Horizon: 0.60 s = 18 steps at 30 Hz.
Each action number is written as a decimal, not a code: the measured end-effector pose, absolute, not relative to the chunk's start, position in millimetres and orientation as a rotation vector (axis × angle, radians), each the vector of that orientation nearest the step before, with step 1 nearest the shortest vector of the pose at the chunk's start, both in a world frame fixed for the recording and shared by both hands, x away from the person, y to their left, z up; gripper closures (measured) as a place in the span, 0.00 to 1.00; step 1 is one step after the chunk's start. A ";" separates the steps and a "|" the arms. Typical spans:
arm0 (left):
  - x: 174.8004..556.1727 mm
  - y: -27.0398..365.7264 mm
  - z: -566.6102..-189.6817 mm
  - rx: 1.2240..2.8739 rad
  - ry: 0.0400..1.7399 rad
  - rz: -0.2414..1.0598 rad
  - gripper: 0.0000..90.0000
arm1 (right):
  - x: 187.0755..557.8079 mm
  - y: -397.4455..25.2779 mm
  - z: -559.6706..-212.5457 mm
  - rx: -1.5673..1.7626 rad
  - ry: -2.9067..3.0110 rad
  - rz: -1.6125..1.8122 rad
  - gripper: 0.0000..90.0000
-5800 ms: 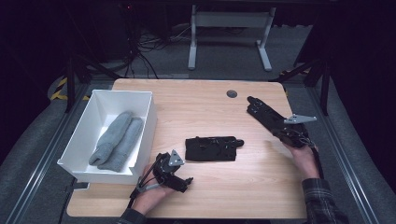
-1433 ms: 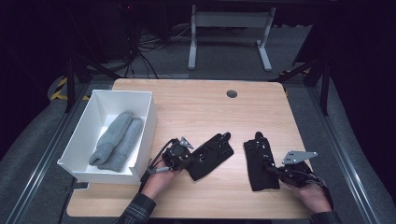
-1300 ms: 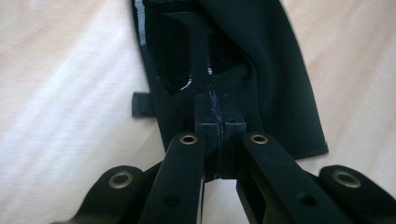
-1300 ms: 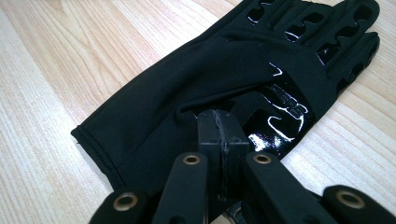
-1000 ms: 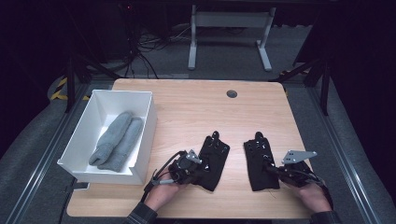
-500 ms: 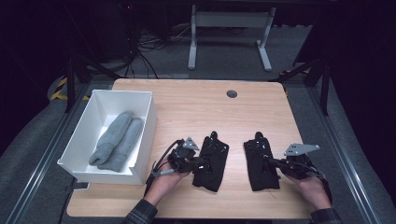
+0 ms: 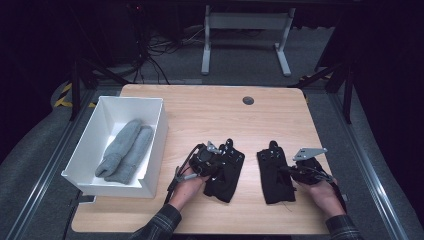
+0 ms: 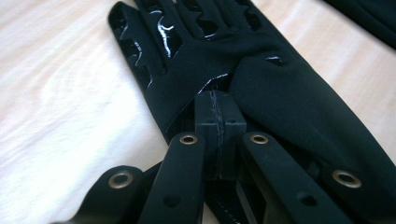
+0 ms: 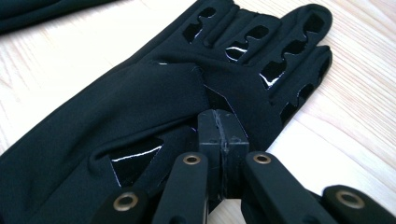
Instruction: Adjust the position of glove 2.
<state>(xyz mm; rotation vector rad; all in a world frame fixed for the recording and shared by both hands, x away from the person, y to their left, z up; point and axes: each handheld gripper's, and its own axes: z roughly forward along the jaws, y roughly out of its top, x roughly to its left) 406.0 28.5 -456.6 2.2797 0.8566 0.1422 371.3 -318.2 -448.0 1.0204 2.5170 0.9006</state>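
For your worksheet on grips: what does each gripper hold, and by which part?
The jaws of the left gripper and right gripper are shut, each over one black glove; whether cloth is pinched cannot be told.

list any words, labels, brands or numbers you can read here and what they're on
None can be read.
Black gloves: glossy wavy grip patches on the palms and fingers, a pattern, not letters; no tag or brand shows.
White bin: plain walls, no label.
Grey gloves in the bin: no marking shows.
Left gripper and right gripper: black jaws with brass eyelets, no print.
Floor: yellow and black hazard stripes left of the table, no text.
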 end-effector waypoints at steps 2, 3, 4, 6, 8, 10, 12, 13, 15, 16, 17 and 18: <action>408.9 32.8 -457.1 2.255 0.906 0.143 1.00 | 372.4 -311.4 -448.0 1.004 2.528 0.900 1.00; 409.2 33.3 -456.9 2.254 0.912 0.144 1.00 | 373.1 -308.1 -448.0 0.994 2.532 0.900 1.00; 409.2 33.3 -456.9 2.254 0.912 0.144 1.00 | 373.1 -308.1 -448.0 0.994 2.532 0.900 1.00; 409.1 33.8 -457.4 2.245 0.919 0.144 1.00 | 374.5 -301.0 -447.9 0.978 2.543 0.901 1.00; 408.9 33.8 -457.2 2.249 0.915 0.146 1.00 | 375.4 -293.4 -448.0 0.960 2.555 0.905 1.00; 408.2 34.1 -457.5 2.241 0.918 0.135 1.00 | 376.1 -286.4 -448.2 0.940 2.569 0.911 1.00; 407.0 34.1 -457.6 2.238 0.920 0.128 1.00 | 376.1 -279.7 -448.3 0.927 2.581 0.915 1.00; 406.4 33.7 -457.7 2.237 0.917 0.128 1.00 | 376.2 -277.4 -448.4 0.917 2.588 0.918 1.00; 405.0 32.7 -457.4 2.236 0.914 0.116 1.00 | 376.0 -273.2 -448.7 0.905 2.597 0.927 1.00; 404.3 31.9 -457.4 2.235 0.909 0.105 1.00 | 375.6 -270.9 -448.8 0.906 2.601 0.929 1.00; 403.1 30.9 -457.5 2.237 0.901 0.099 1.00 | 375.4 -269.2 -448.9 0.893 2.608 0.933 1.00; 401.9 30.0 -457.5 2.238 0.896 0.094 1.00 | 374.7 -266.6 -448.9 0.884 2.615 0.935 1.00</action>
